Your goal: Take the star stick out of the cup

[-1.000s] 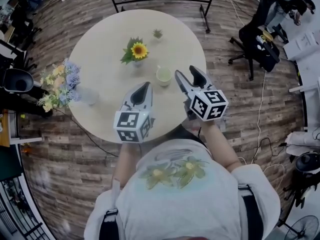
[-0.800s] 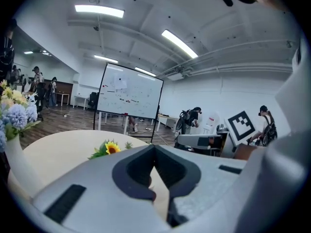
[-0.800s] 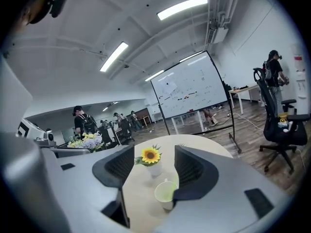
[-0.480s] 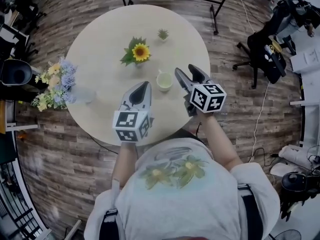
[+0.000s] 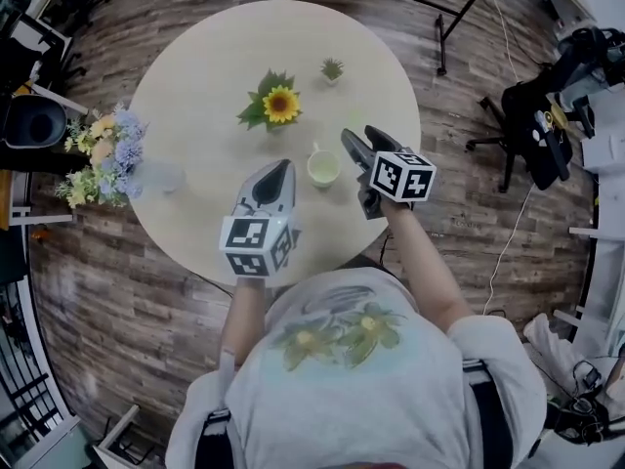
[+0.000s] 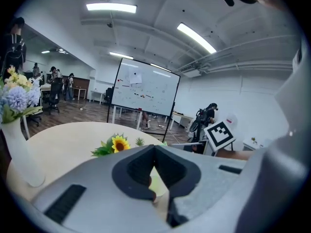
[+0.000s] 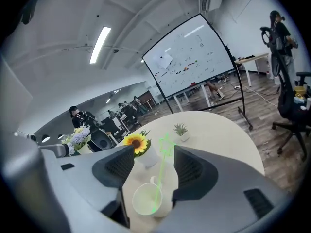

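A pale green cup (image 5: 323,168) stands on the round table (image 5: 195,57), right of centre. In the right gripper view a thin green star stick (image 7: 161,176) leans out of the cup (image 7: 146,199), its star (image 7: 166,142) at the top. My right gripper (image 7: 153,154) is open, and the stick and cup show in the gap between its jaws. From the head view that gripper (image 5: 359,137) hovers just right of the cup. My left gripper (image 5: 284,164) is shut, empty, and just left of the cup. Its joined tips (image 6: 154,148) hide most of the cup.
A potted sunflower (image 5: 280,105) and a tiny green plant (image 5: 333,68) stand behind the cup. A bouquet (image 5: 98,154) and a glass vase (image 5: 168,178) sit at the table's left edge. An office chair (image 5: 537,135) and a whiteboard frame (image 5: 449,8) stand beyond on the wood floor.
My right gripper has moved a little forward alongside the cup. The left gripper has hardly moved. The head view has drifted slightly.
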`<state>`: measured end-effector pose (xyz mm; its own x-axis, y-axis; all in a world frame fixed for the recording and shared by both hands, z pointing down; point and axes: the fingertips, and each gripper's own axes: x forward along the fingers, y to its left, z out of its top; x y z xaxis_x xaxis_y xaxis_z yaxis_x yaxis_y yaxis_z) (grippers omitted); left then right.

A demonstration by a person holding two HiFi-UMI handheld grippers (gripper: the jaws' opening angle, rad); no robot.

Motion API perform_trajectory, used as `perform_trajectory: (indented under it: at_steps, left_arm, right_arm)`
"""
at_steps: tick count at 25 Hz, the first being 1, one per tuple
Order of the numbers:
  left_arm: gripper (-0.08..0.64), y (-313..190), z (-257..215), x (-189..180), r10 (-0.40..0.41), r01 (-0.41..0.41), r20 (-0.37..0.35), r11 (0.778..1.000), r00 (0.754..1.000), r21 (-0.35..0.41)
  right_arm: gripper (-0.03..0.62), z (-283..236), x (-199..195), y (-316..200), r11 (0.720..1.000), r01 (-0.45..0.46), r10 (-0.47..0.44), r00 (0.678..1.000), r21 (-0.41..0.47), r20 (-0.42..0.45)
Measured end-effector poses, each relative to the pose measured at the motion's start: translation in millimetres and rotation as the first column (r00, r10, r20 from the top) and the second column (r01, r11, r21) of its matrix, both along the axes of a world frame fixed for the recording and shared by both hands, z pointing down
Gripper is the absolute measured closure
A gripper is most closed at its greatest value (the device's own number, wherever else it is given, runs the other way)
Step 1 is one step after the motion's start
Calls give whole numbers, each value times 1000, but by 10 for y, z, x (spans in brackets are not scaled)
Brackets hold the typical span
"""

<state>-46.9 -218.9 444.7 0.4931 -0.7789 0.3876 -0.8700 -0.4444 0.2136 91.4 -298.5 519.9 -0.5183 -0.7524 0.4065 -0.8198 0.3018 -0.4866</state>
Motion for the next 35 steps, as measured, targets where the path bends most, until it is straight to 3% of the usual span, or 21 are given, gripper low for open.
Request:
perform_trajectory:
  at_steps: [13,30,35]
  left_arm:
    - [557,-146,199,88,-45,46,19,998,999,-48]
    - [557,-181,308,119,-41,43,29,996,999,-80]
    - [557,-184,325,91,-45,47,31,995,998,-82]
  right_arm:
    - [344,454,-17,-273,994,78,-73,995,-74,64]
    - [537,430,-100,-328,992,120,-116,988,-42,102]
    - [554,413,-113,-318,991,128,-125,988,-29,86]
